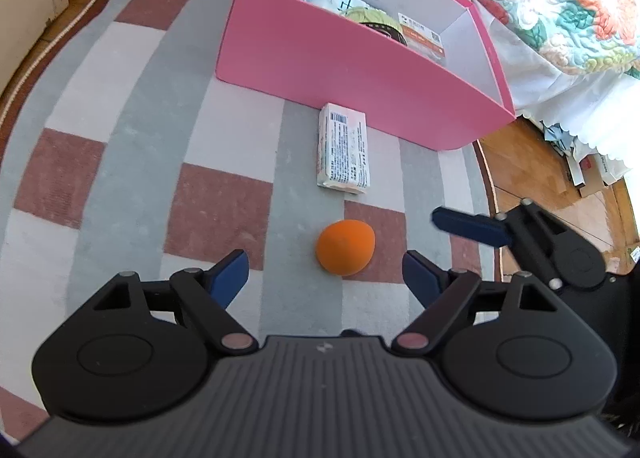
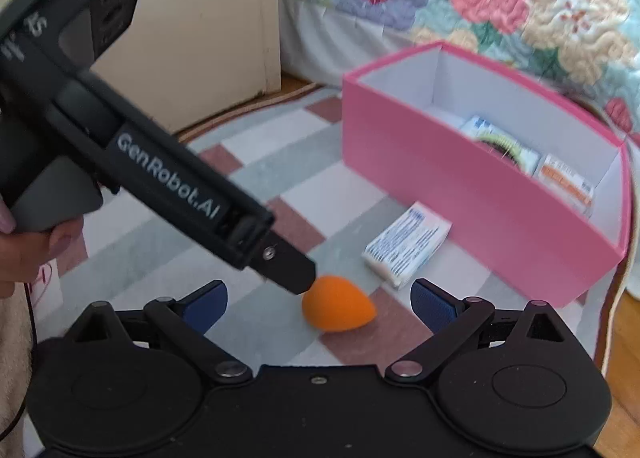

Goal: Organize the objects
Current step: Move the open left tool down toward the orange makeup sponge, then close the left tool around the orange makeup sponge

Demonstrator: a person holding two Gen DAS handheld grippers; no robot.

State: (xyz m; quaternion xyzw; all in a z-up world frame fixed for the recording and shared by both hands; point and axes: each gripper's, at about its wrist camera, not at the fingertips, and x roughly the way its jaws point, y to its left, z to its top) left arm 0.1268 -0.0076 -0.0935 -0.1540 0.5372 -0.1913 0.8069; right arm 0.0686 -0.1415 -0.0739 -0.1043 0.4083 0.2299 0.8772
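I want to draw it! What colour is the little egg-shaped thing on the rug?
Orange, clearest in the left wrist view.

Left gripper [image 1: 325, 272]: matte black plastic body with ribbed grey top, two round black housings, silver rivets at the linkage pivots, and dark blue textured finger pads [image 1: 232, 272]. Right gripper [image 2: 318, 300]: the same black build with blue pads. The left gripper's long black handle carries white "GenRobot.AI" lettering and a small screw.
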